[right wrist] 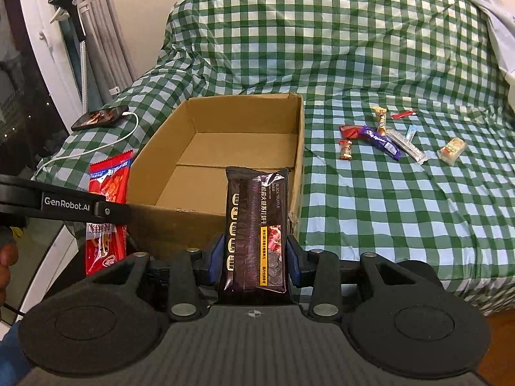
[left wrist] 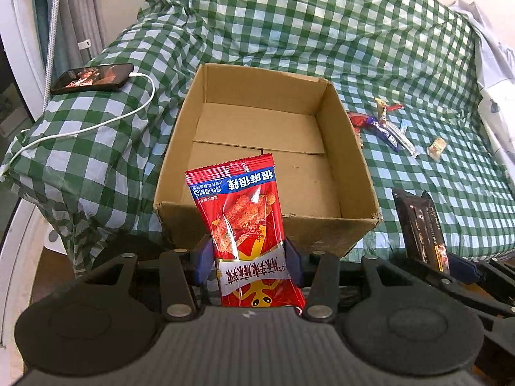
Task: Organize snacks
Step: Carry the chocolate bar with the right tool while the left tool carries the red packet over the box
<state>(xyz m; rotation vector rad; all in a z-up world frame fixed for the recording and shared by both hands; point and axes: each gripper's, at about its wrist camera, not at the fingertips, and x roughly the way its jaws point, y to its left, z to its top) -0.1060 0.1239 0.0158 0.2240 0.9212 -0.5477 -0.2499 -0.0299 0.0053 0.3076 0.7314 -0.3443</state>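
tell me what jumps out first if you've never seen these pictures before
The bright red snack packet stands upright, pinched in the left gripper, and the dark biscuit packet stands likewise in the right gripper, both just short of the near wall of the open cardboard box, which looks empty. Behind lies a green-and-white checked cloth, with small wrapped sweets scattered right of the box.

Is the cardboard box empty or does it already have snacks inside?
Empty. The cardboard box shows only its bare brown floor in both views; the red packet and the dark packet are outside it, each clamped between jaws.
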